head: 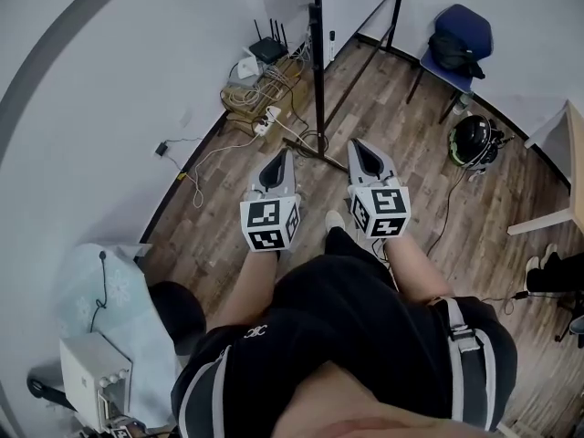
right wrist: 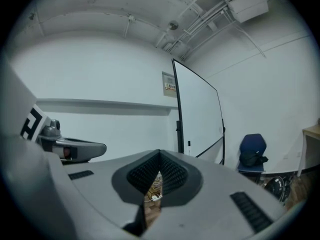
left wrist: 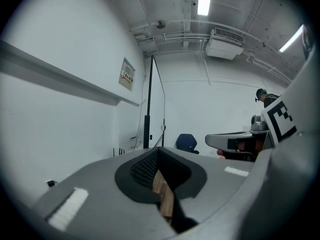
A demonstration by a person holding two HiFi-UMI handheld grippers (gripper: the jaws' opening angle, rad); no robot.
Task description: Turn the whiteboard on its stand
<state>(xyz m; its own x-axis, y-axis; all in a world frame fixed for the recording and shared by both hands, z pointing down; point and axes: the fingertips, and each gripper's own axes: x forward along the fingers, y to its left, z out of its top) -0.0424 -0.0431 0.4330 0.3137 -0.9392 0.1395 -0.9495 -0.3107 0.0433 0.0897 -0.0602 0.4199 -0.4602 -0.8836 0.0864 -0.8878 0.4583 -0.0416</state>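
Note:
The whiteboard stand's black pole rises from legs spread on the wooden floor, just beyond both grippers. In the right gripper view the whiteboard stands ahead as a large white panel in a thin dark frame. The left gripper view shows the whiteboard nearly edge-on beside its pole. My left gripper and right gripper are held side by side, pointing at the stand and short of it. Both are shut with nothing between the jaws, as seen for the left gripper and the right gripper.
A blue chair with a black bag stands at the back right, and a helmet lies on the floor near it. A router and a power strip with cables lie by the wall. A wooden table edge is at the right.

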